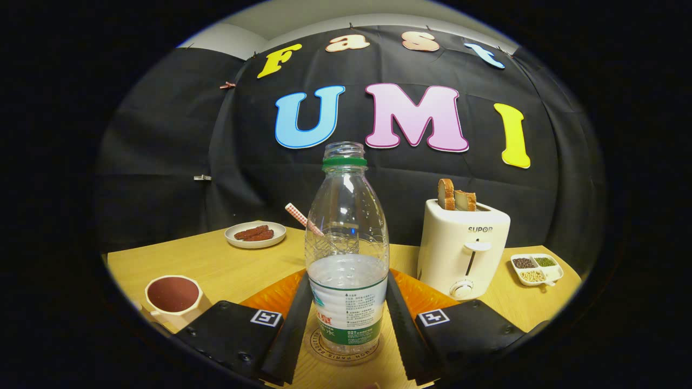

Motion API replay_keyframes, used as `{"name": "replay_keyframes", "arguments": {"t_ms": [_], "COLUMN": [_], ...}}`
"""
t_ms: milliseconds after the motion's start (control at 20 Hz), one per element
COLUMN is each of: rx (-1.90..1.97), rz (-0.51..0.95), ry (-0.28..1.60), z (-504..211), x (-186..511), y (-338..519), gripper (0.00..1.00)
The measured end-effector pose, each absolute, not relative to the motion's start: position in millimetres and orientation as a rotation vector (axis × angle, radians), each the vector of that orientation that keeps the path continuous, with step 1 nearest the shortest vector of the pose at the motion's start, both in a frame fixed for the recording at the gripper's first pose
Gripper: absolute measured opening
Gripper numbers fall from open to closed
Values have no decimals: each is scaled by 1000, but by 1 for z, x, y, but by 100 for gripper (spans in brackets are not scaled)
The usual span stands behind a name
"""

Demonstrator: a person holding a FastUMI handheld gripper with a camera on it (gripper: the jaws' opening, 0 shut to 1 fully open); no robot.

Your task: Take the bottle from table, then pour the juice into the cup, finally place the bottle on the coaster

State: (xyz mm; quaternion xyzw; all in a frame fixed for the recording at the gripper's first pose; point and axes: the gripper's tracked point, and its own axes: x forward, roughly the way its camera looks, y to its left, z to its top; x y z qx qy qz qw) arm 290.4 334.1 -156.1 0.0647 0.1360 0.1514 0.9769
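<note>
A clear plastic bottle point(347, 254) with a green neck ring and no cap stands upright on a round wooden coaster point(319, 346). It is about half full of clear liquid. My gripper point(348, 276) holds it low on the body, one finger against each side, shut on it. The coaster lies on an orange mat point(275, 294) that spreads beyond both fingers. A cream cup point(173, 297) with a dark red inside stands on the table to the left of my left finger.
A white toaster point(462, 248) with two bread slices stands right of the bottle. Beyond it lies a divided dish of beans point(536, 268). A plate of sausages point(255, 234) sits at the back left. A red-checked straw point(303, 219) pokes out behind the bottle.
</note>
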Motion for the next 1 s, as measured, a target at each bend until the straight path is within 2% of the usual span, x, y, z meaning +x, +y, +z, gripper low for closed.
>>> {"name": "replay_keyframes", "arguments": {"t_ms": [400,500,550,600,1000], "rx": [119,135,145,156,151], "rz": [307,308,306,306,305], "ry": [266,265,267,266,218], "z": [-163,-163,-164,-165,-166], "x": [287,286,286,285,273], "y": [334,334,334,334,327], "gripper": [79,89,97,98,98]}}
